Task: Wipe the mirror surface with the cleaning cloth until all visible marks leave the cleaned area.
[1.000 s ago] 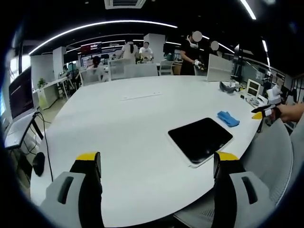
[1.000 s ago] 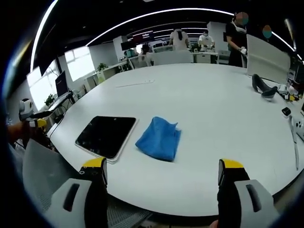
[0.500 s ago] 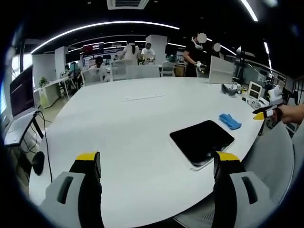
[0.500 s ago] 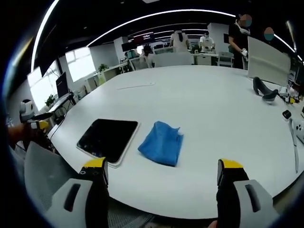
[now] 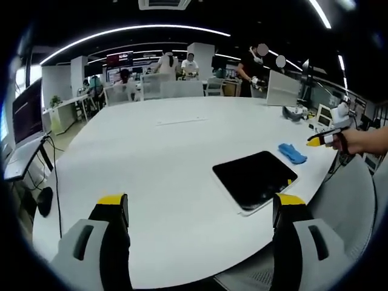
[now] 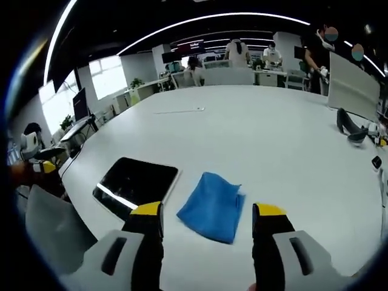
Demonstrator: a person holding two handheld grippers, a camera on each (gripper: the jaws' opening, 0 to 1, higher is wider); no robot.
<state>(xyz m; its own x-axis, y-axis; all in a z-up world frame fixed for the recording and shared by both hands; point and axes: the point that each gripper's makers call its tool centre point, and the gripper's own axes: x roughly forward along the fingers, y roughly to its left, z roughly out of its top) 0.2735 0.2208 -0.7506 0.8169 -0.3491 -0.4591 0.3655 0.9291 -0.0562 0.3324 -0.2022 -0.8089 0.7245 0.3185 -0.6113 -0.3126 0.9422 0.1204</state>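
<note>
The left gripper [image 5: 197,212] hangs back over the near edge of the white table [image 5: 151,157], its jaws spread wide with nothing between them, well short of anything it could touch. Ahead of it and to the right lies the mirror [image 5: 254,177] — a dark, flat slab with a pale rim, set near the table's curved edge — and just past its far corner sits the blue cloth [image 5: 292,153]. Further right again, the right gripper [image 5: 321,140] reaches in from the table's edge towards that cloth.

From the right gripper view the same pair lie side by side: mirror on the left, cloth [image 6: 212,207] just beside it, apart by a narrow strip of table. The right gripper's jaws are partly open, empty, and lined up either side of the near end of the cloth, though not yet down on it.

So the step in hand looks like the pick-up. To do it well, I'd bring the jaws straight down over a thick fold rather than a thin edge — a flat corner could slip out — and close firmly before lifting. The left gripper would do best to come in and steady the mirror's rim, since the slab could slide on that smooth table once wiping starts.
</note>
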